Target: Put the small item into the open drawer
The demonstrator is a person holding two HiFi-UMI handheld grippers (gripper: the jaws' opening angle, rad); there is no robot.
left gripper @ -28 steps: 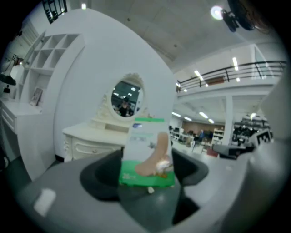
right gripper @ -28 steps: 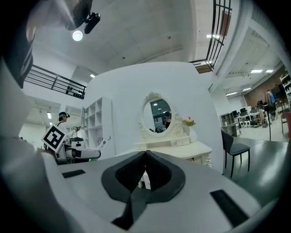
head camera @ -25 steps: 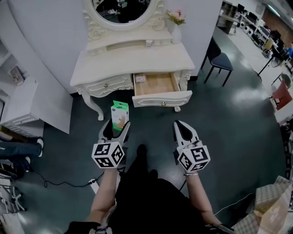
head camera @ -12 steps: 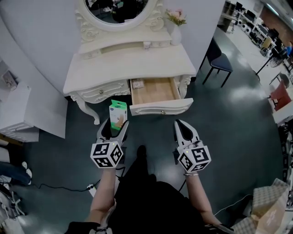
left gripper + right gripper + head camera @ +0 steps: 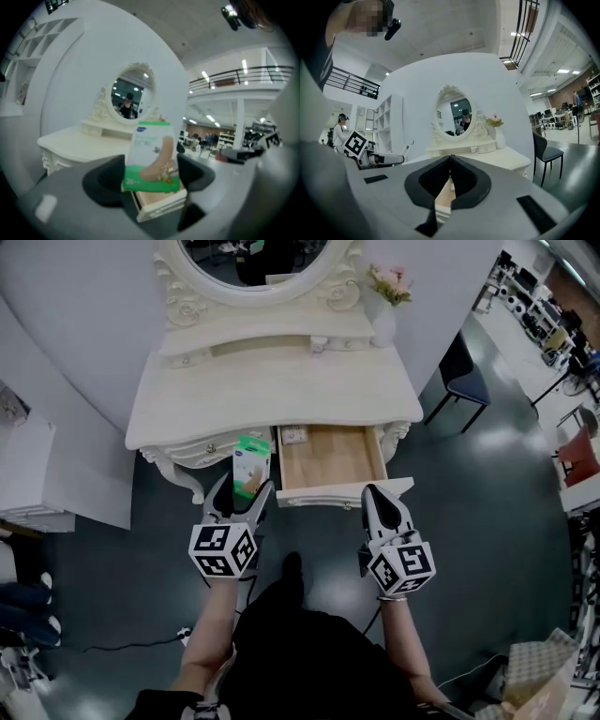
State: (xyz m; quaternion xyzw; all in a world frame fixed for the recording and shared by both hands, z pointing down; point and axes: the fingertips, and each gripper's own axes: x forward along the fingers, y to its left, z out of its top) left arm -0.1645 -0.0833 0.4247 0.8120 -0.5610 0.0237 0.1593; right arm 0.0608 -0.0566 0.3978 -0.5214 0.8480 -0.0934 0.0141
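My left gripper is shut on a small green and white box that stands upright between its jaws; in the left gripper view the box shows a foot picture. It hangs just left of the open wooden drawer of a cream dressing table. A small item lies in the drawer's back left corner. My right gripper is shut with nothing in it, above the drawer's front panel. In the right gripper view its jaw tips meet.
An oval mirror and a vase of flowers stand on the dressing table. A dark chair is at the right, white shelving at the left. A cable runs over the dark floor.
The dressing table and drawer have come closer and sit lower in the head view. The box in the left gripper now overlaps the table front beside the drawer. Both grippers keep their hold.
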